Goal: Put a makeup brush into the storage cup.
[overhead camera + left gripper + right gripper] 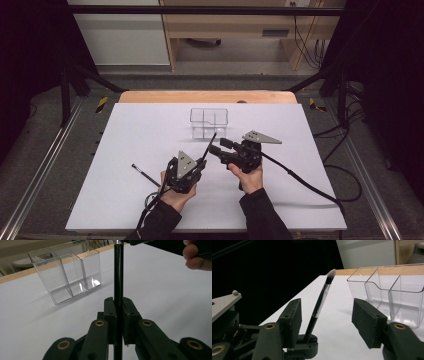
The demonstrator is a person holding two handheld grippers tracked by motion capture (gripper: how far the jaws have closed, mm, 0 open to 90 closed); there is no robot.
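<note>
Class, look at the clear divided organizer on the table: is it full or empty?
Empty. The clear organizer shows only bare walls and floor in its visible compartments; the makeup brush is outside it, clamped in the left tool.

No legible text, no labels, no brands, no numbers (hazard-striped tape point(101, 104) on floor, wordless)

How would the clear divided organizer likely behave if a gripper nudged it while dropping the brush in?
The clear organizer looks like thin empty plastic, so probably light and apt to slide on the smooth white table. It stands fairly tall, so a high nudge might tip it. The left gripper clamps the brush.
</note>
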